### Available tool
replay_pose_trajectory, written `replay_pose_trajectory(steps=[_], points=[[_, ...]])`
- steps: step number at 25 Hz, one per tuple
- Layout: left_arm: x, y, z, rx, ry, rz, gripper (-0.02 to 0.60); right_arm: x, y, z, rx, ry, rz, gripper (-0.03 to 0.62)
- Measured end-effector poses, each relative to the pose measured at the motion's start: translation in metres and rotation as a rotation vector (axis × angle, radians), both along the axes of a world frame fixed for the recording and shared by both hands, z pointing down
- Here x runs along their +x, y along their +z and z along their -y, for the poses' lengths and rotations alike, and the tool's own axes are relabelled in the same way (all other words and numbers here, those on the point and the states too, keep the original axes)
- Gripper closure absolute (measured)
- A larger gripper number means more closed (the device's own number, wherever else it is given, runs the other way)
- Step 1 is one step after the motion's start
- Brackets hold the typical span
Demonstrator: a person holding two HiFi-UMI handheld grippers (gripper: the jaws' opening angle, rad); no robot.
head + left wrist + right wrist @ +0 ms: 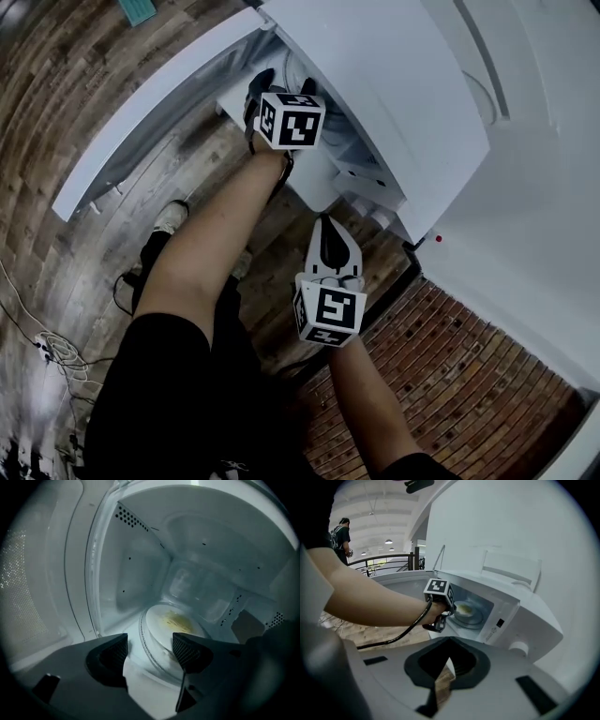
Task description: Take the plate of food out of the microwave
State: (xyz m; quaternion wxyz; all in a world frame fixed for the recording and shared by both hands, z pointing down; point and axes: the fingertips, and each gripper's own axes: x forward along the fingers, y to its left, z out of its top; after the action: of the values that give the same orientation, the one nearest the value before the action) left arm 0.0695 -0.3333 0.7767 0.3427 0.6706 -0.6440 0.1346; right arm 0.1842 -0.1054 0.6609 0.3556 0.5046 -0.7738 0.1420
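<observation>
The floor (56, 84) is grey-brown wood plank, and a brick-patterned patch (450, 375) runs along its lower right edge in the head view. Cables (47, 352) lie coiled near the floor's left edge. The right gripper view shows a large hall with ceiling lamps, a dark railing (384, 559) and a person (342, 534) standing far off. A plain white wall (511, 522) rises behind the microwave (525, 616).

The microwave is white, and its door (141, 112) is swung fully open to the left. I cannot tell what it stands on. Its cavity is pale, with vent holes in the side walls. A glass turntable (143, 641) sits on the cavity floor. The plate (173, 625) rests on it, about at its middle, with a small heap of yellowish food (177, 620) on top.

The left gripper (149, 652) is just inside the cavity's front edge. Its jaws stand wide apart and press on nothing, and the near rim of the turntable and the plate show between and just beyond their tips. The right gripper (443, 667) hangs outside, below the microwave's front right corner and well apart from the plate. Its jaws are together and empty.
</observation>
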Motion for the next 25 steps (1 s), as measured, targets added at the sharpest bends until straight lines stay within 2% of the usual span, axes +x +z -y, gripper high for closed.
replay_pose_trajectory(steps=[3, 9, 13, 16, 20, 22, 25], points=[[0.001, 0.0, 0.008, 0.006, -0.031, 0.046, 0.282, 0.004, 0.004, -0.002, -0.008, -0.009, -0.006, 0.582], [0.0, 0.007, 0.016, 0.022, -0.073, 0.072, 0.262, 0.016, 0.013, -0.006, -0.03, 0.016, -0.006, 0.582], [-0.003, 0.008, 0.013, 0.023, -0.065, 0.06, 0.262, 0.018, 0.017, -0.007, -0.037, 0.02, -0.003, 0.582], [-0.003, 0.008, 0.003, 0.018, -0.024, 0.04, 0.28, 0.016, 0.019, -0.009, -0.042, 0.028, 0.004, 0.582], [-0.008, 0.008, -0.009, 0.025, -0.003, -0.035, 0.366, 0.011, 0.02, -0.01, -0.044, 0.019, 0.01, 0.582], [-0.012, 0.008, -0.014, 0.027, -0.007, -0.106, 0.406, 0.008, 0.021, -0.011, -0.046, 0.016, 0.012, 0.582], [-0.014, 0.007, -0.02, 0.04, -0.012, -0.23, 0.414, 0.003, 0.022, -0.014, -0.049, 0.014, 0.013, 0.582]])
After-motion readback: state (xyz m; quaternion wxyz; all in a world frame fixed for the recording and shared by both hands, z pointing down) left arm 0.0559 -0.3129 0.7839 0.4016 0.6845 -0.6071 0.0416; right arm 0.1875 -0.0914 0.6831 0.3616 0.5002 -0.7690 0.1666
